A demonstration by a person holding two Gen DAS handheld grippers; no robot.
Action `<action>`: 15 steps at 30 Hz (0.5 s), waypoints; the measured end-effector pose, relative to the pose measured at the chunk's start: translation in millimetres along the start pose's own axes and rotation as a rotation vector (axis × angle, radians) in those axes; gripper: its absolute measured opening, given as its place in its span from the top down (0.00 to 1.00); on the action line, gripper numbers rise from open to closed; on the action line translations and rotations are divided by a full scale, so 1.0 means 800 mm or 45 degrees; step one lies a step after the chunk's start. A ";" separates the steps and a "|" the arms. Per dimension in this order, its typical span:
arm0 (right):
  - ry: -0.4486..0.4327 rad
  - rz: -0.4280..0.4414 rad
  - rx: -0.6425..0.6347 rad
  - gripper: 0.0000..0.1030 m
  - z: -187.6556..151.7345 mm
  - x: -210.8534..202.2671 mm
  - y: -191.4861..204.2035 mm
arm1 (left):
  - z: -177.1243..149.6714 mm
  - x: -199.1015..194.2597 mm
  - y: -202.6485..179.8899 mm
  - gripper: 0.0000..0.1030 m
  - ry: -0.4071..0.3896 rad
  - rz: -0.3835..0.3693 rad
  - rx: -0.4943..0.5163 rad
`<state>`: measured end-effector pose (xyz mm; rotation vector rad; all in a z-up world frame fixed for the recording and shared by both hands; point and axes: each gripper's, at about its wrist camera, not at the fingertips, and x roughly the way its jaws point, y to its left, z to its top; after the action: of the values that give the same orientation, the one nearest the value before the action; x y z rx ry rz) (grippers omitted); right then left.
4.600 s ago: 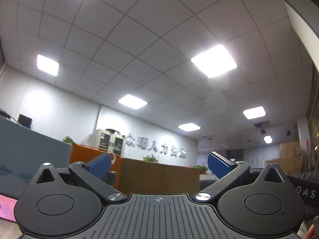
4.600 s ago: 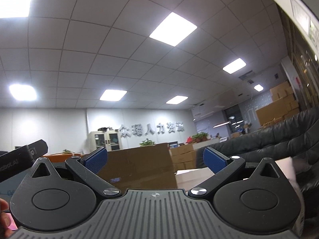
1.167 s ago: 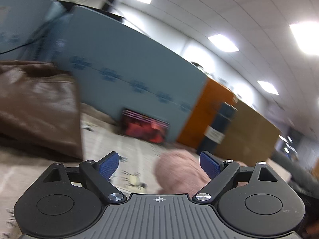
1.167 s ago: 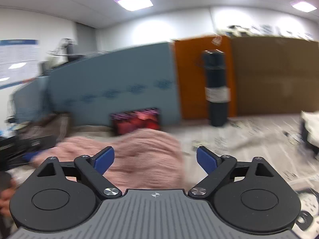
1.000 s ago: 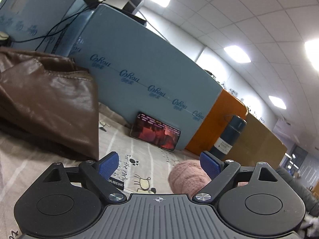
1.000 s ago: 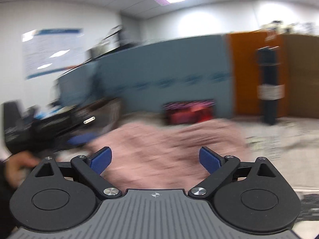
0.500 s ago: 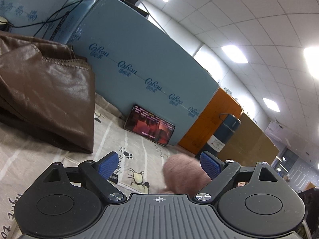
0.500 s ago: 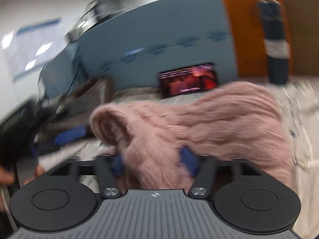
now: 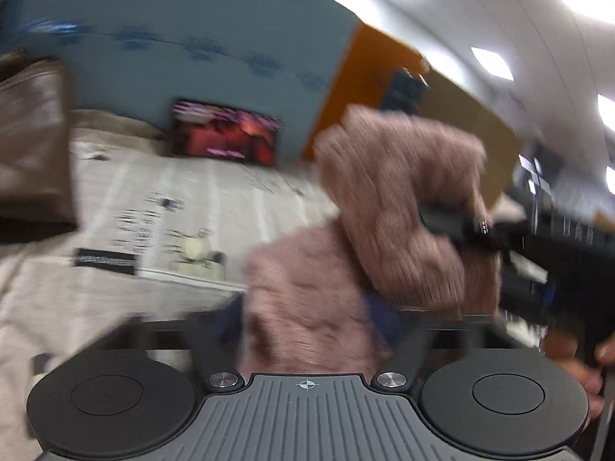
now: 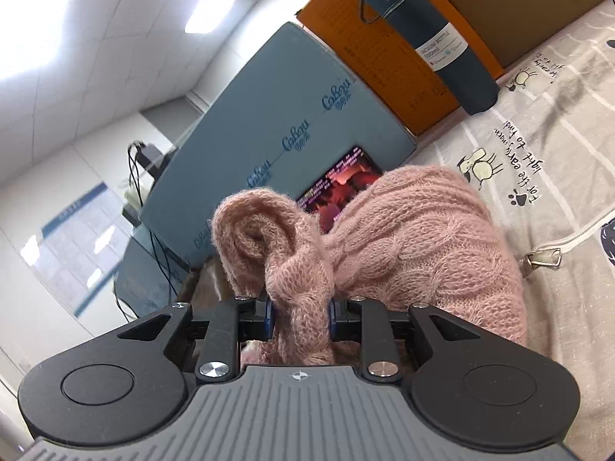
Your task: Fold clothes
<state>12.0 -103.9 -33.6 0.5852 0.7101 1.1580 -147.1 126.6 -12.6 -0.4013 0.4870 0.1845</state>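
Observation:
A fuzzy pink knit sweater (image 10: 415, 238) lies bunched on a printed grey cloth (image 10: 557, 153). My right gripper (image 10: 300, 315) is shut on a thick fold of the sweater and lifts it. In the blurred left wrist view the sweater (image 9: 388, 207) fills the middle, and my left gripper (image 9: 307, 319) has its jaws closing around the sweater's lower part. The right gripper (image 9: 538, 238) shows there at the right edge, held by a hand, with sweater draped over it.
A phone (image 10: 338, 188) with a lit screen leans on a blue-grey box (image 10: 276, 126). A dark blue flask (image 10: 434, 38) stands by an orange box (image 10: 384, 46). A brown leather bag (image 9: 30, 142) lies left. A white strap with a metal clip (image 10: 546, 257) lies right.
Both grippers came down from facing the ceiling to the sweater. The right jaws shut on a fold and lifted it. The left jaws narrowed around the sweater.

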 end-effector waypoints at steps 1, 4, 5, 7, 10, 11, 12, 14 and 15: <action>-0.012 0.002 0.004 0.78 0.002 -0.001 0.000 | 0.000 0.005 -0.005 0.73 0.009 0.002 0.012; -0.059 0.012 0.010 0.78 0.007 -0.004 0.004 | -0.001 0.002 -0.008 0.83 -0.051 -0.028 0.008; -0.077 0.020 0.011 0.79 0.009 -0.007 0.005 | -0.001 0.000 -0.009 0.84 -0.072 -0.038 0.007; -0.114 0.041 0.010 0.80 0.017 -0.013 0.008 | 0.002 -0.012 -0.006 0.85 -0.148 -0.037 -0.001; -0.192 0.072 -0.003 0.81 0.035 -0.021 0.017 | 0.005 -0.033 0.007 0.85 -0.275 0.007 -0.033; -0.224 0.079 -0.009 0.81 0.042 -0.025 0.020 | 0.007 -0.041 0.012 0.85 -0.323 0.054 -0.032; -0.256 0.084 -0.014 0.81 0.050 -0.028 0.024 | 0.008 -0.048 0.016 0.86 -0.364 0.097 -0.035; -0.312 0.082 -0.020 0.81 0.063 -0.035 0.027 | 0.009 -0.067 0.029 0.86 -0.436 0.169 -0.069; -0.321 0.063 -0.015 0.81 0.065 -0.038 0.023 | 0.010 -0.076 0.036 0.86 -0.472 0.205 -0.087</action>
<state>33.1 -129.7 19.3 0.7281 0.4750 1.1094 -204.7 151.3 14.1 -0.3837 0.1472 0.4236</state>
